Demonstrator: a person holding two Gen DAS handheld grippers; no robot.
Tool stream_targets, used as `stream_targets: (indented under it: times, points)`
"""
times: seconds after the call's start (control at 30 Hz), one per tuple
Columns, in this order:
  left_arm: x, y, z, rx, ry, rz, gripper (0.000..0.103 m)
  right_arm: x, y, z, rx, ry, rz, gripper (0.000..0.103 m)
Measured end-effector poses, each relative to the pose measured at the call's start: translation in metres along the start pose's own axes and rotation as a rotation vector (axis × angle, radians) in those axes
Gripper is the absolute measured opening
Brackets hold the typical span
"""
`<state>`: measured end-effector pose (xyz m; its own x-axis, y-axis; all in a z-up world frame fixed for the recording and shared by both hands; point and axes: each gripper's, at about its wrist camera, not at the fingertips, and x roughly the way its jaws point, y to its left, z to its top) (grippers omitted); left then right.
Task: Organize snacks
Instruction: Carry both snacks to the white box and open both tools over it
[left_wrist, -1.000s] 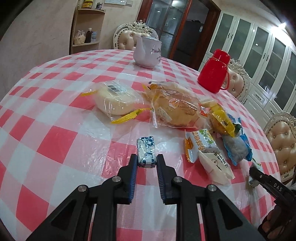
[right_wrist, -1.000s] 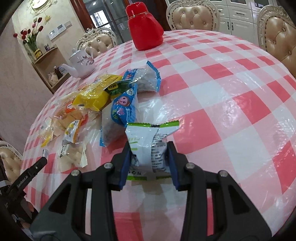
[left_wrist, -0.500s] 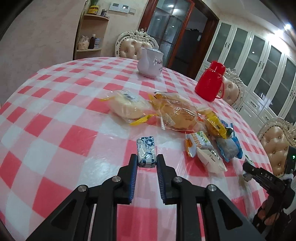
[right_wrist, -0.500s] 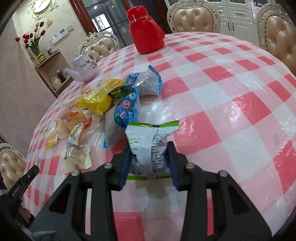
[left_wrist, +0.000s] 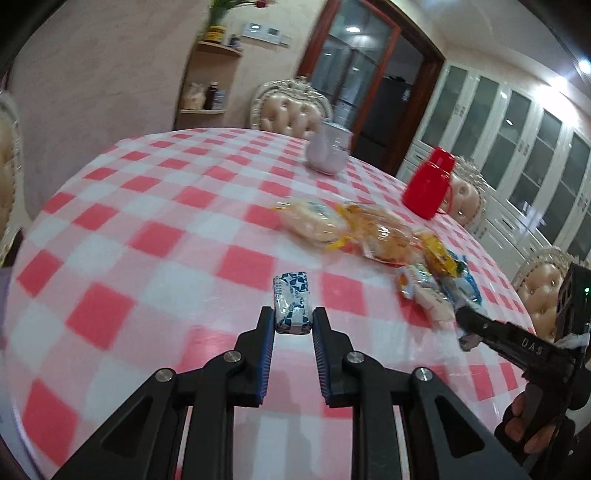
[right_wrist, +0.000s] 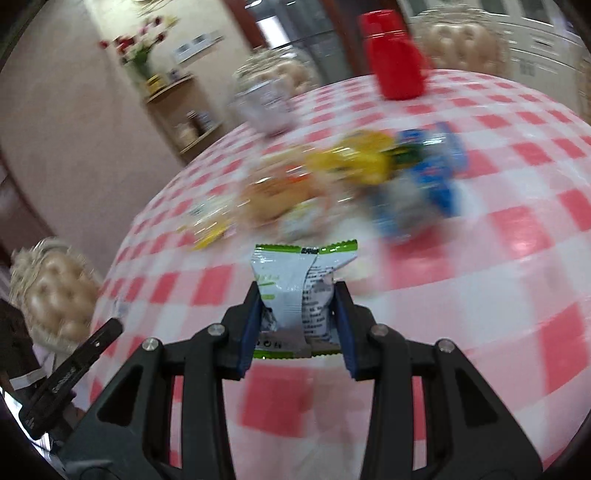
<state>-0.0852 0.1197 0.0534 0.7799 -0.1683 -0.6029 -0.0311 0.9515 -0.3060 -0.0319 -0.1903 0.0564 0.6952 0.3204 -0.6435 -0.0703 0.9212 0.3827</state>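
Each hand has one snack in its grasp: the left gripper (left_wrist: 293, 325) is clenched on a small blue-and-white patterned packet (left_wrist: 291, 307), and the right gripper (right_wrist: 301, 312) is clamped on a white-and-green sachet (right_wrist: 297, 288), both held above the red-checked table (left_wrist: 155, 236). The rest of the snacks (left_wrist: 373, 236) lie in a loose, unsorted row near the red jug (left_wrist: 427, 186). By my judgement the sorting is at an early stage, with no visible destination for the two carried packets and most of the pile left to handle.

Snack packets (left_wrist: 373, 236) lie in a row on the table (left_wrist: 155, 236). Teapot (left_wrist: 327, 153) and flask (left_wrist: 428, 186) stand behind them
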Motion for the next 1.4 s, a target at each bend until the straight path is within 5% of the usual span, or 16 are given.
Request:
stream_targets:
  times: [0.7,1.2,1.3,1.37,1.4]
  points:
    - [-0.103,0.157,-0.020,-0.193,-0.068,0.190,0.022,0.074,0.212,-0.079,-0.350,0.235,0.277,0.042]
    - [-0.182,0.298,-0.066,-0.449,-0.070,0.547,0.023,0.072,0.362,-0.184,-0.675,0.418,0.556,0.042]
    - [-0.191,0.305,-0.065,-0.488,-0.090,0.620,0.033,0.068,0.381,-0.202,-0.733,0.413,0.611,0.053]
    - [-0.192,0.300,-0.062,-0.479,-0.100,0.639,0.055,0.068,0.381,-0.204,-0.736,0.412,0.608,0.060]
    - [-0.191,0.295,-0.059,-0.466,-0.109,0.643,0.057,0.067,0.377,-0.201,-0.724,0.409,0.610,0.060]
